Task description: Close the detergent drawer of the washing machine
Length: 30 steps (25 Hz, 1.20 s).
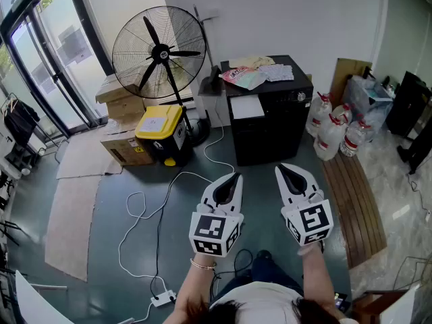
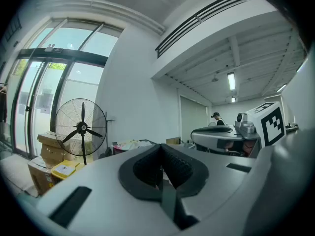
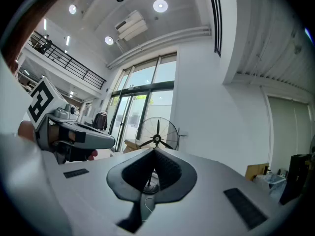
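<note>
The black box-shaped washing machine (image 1: 273,123) stands against the white wall, straight ahead of both sets of jaws and well apart from them. At its upper front corner, on the side ahead of my left jaws, a white rectangular panel (image 1: 247,106) juts toward me. I take that for the detergent drawer, still pulled out, though from here I cannot see into it. Loose packets and papers (image 1: 253,73) lie on the machine's top.

My left gripper (image 1: 233,179) and right gripper (image 1: 287,172) hang side by side above the grey floor, both pointing level at the machine. In the left gripper view the ribbed black pads (image 2: 147,168) are pressed together with nothing between them. The right gripper view shows the same, its pads (image 3: 167,171) closed on empty air.

Beyond the left jaws and off to their outer side stands a tall black pedestal fan (image 1: 158,52), with a yellow-lidded bin (image 1: 162,130) at its foot. A white cable (image 1: 158,204) loops over the floor beneath and beside the left jaws. A cluster of clear water bottles (image 1: 331,130) sits ahead of the right jaws, to their outer side.

As I read it, nothing of the job is done. The whole approach is left, then a closed-jaw push on the drawer front until it sits flush.
</note>
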{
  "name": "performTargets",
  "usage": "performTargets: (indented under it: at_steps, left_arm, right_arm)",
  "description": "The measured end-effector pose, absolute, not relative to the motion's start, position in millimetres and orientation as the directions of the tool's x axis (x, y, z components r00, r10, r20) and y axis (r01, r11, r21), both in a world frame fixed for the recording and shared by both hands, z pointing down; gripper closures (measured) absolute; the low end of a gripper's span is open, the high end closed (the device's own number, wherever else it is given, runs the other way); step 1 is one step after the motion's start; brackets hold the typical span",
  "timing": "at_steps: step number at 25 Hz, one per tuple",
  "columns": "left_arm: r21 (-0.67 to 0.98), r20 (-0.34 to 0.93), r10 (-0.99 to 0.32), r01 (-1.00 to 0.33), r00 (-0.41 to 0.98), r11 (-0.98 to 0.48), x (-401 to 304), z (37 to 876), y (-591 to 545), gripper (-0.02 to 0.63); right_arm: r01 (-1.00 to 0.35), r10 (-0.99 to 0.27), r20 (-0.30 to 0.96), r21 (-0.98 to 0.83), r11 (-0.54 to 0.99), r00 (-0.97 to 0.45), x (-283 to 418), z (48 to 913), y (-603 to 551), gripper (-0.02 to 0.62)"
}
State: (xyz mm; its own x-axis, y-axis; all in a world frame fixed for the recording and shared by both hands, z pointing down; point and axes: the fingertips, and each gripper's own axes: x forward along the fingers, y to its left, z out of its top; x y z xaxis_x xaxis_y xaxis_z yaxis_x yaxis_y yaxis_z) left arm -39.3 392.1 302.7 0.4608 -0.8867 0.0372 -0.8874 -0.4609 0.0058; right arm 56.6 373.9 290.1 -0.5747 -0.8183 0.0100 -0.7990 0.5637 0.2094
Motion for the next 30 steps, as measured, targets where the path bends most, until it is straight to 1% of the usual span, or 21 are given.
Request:
performTargets:
  at_steps: [4, 7, 22, 30]
  left_arm:
    - [0.008, 0.041, -0.889, -0.890, 0.457, -0.457, -32.0, 302.4, 378.9, 0.589]
    - [0.005, 0.043, -0.892, -0.892, 0.451, -0.451, -26.5, 305.5, 367.3, 0.589]
    - [0.001, 0.073, -0.905, -0.908, 0.419, -0.420, 20.8, 323.0, 286.0, 0.589]
    - [0.004, 0.099, -0.913, -0.918, 0.395, -0.397, 24.3, 329.0, 254.0, 0.589]
  right_arm:
    - [-0.799, -0.809, -0.034, 0.188, 0.572, -0.587, 64.6, 283.3, 363.8, 0.571]
    - [-0.793, -0.799, -0.043, 0.164, 0.587, -0.600, 69.8, 284.9, 355.7, 0.571]
    - [-0.785, -0.787, -0.008, 0.082, 0.614, -0.617, 114.1, 312.3, 273.5, 0.571]
    - [-0.780, -0.780, 0.007, 0.037, 0.625, -0.625, 121.5, 318.9, 236.4, 0.571]
